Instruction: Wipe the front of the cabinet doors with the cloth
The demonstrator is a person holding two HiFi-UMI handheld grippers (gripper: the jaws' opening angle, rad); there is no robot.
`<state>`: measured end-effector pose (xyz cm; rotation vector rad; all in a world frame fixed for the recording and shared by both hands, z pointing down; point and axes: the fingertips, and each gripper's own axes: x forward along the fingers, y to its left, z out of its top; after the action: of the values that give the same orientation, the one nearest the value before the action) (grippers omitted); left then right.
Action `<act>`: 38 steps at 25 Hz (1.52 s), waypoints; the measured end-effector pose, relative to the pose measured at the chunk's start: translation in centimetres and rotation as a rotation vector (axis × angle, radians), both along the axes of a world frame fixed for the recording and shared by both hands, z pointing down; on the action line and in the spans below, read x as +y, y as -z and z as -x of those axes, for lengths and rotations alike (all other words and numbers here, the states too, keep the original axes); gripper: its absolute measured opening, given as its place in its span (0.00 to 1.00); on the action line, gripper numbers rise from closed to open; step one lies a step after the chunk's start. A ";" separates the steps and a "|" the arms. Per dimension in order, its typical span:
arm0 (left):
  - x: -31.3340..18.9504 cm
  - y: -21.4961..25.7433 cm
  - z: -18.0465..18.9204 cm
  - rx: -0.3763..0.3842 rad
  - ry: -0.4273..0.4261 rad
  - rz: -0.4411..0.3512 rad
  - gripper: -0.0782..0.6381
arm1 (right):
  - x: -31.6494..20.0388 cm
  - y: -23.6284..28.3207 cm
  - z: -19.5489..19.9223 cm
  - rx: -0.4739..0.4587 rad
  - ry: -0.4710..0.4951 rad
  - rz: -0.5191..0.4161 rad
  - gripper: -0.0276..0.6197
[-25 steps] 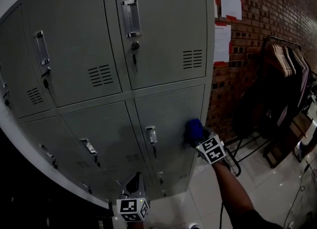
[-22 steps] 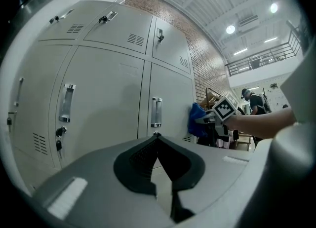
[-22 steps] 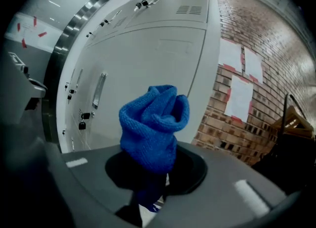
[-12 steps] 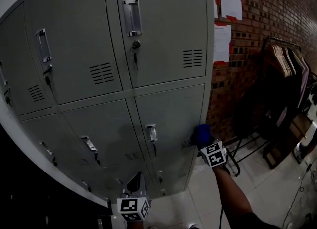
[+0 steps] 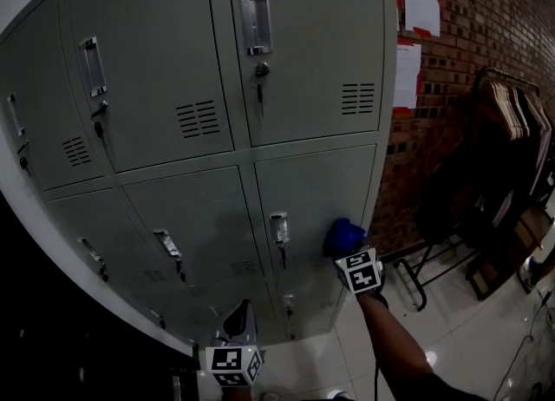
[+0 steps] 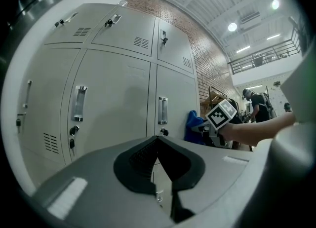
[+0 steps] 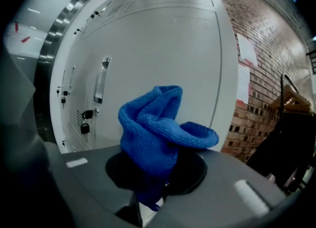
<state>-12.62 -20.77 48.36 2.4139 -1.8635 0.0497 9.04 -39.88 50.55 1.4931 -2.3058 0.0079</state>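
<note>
1. Right gripper (image 7: pixel 148 205): the jaws are clamped on the lower folds of the blue cloth (image 7: pixel 158 128), which stands up ahead of them in a loose wad
2. Cloth position: in the head view it sits at the lower right corner of the right-hand door of the second row (image 5: pixel 312 187). It is just right of that door's handle (image 5: pixel 278 227) and near the cabinet's right edge. Whether the fabric is pressed on the metal or just off it cannot be confirmed
3. Left gripper (image 6: pixel 158 168): the jaws are closed on each other with nothing between them. It is held low, pointing up at the lockers, well apart from the cloth
4. Governing relation: the door face lies straight ahead of the cloth, along the line of the right gripper's jaws. Nearly all of that door lies up and to the left of the wad. Judged from this, the coming strokes must run leftward and upward, with the wad kept flat to the panel
5. Nearer arm: the right gripper is at the door. The left has no evident part in the wipe
6. Progress: no streaks or damp marks are visible, so the doors already wiped cannot be identified
7. Hazard, as a judgement: the handle and the key in the lock (image 7: pixel 85 123) below it stand proud of the door and could snag the cloth
8. Surroundings: a brick wall (image 5: pixel 486 43) and a clothes rack (image 5: pixel 512 139) stand to the right, apart from the work
</note>
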 end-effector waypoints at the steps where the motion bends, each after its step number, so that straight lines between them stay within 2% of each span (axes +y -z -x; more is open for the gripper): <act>1: 0.0 0.0 0.1 0.000 0.002 0.000 0.12 | 0.2 0.1 0.8 0.004 0.014 -0.005 0.16; 18: -1.1 -0.4 1.6 0.032 0.014 -0.004 0.12 | 2.6 1.5 12.1 0.042 0.225 -0.040 0.16; 22: -1.3 -0.4 2.3 0.030 0.025 -0.003 0.12 | 3.0 1.4 13.1 0.039 0.251 -0.049 0.16; 25: -1.6 -0.2 2.6 0.036 0.024 -0.010 0.12 | 3.3 1.5 10.9 0.028 0.220 -0.059 0.16; 30: -1.8 0.1 2.2 0.038 0.020 -0.008 0.12 | 2.7 1.7 3.6 0.033 0.092 -0.065 0.16; 34: -2.0 0.3 1.5 0.007 0.018 -0.023 0.12 | 2.2 -0.9 -2.4 0.036 -0.026 -0.006 0.16; 38: -2.3 0.1 1.5 0.014 0.016 -0.028 0.12 | 1.0 -3.7 -5.4 0.069 -0.096 0.049 0.16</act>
<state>-14.08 -23.08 48.23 2.4104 -1.8898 0.0056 14.42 -38.92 54.27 1.5533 -2.1624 0.0382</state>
